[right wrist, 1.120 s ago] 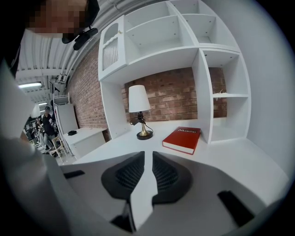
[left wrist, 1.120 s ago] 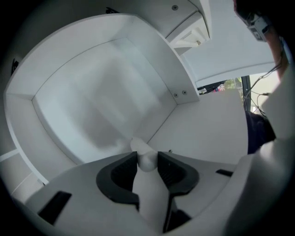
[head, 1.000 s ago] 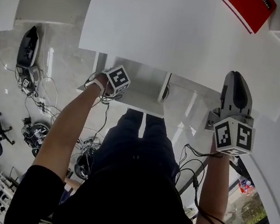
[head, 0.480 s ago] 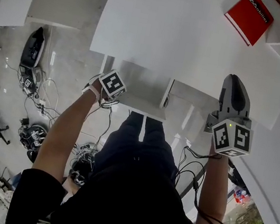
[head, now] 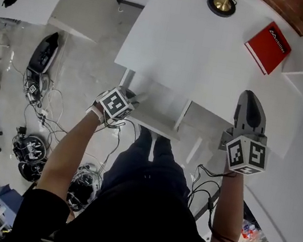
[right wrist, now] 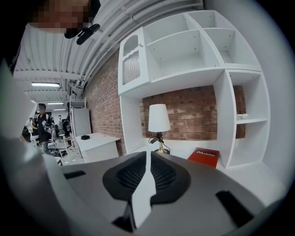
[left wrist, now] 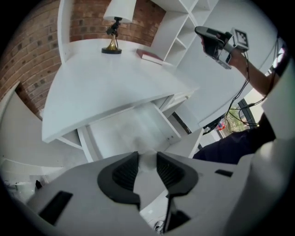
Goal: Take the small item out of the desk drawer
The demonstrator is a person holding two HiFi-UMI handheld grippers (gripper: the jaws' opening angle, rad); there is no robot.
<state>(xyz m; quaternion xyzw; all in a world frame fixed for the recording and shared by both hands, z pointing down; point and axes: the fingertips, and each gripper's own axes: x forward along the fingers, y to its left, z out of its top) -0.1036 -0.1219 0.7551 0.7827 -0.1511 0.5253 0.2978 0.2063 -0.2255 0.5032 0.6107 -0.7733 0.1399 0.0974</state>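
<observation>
Drawer [head: 155,115]: pulled out from under the near edge of the desk [head: 199,50], its pale floor showing in the left gripper view. The small item cannot be picked out on that floor. A pale lump [left wrist: 147,160] sits at the drawer's near edge, between the jaws of the left gripper [left wrist: 147,154]; whether it is the item or a knob cannot be told. Left gripper: at the drawer's near left corner, jaws drawn in to a narrow gap with both pads against the lump. Right gripper [right wrist: 148,154]: held over the desk's near right part, well apart from the drawer, pointing at the far brick wall; jaws almost together and closing, with nothing between them. On the desk, far side: lamp [head: 222,1] with a brass foot; red book [head: 268,46] to its right, lying flat. White shelves [right wrist: 184,46] stand on the right. Person stands at the desk's near edge, legs just below the drawer. Cables [head: 30,148] lie on the floor to the left
</observation>
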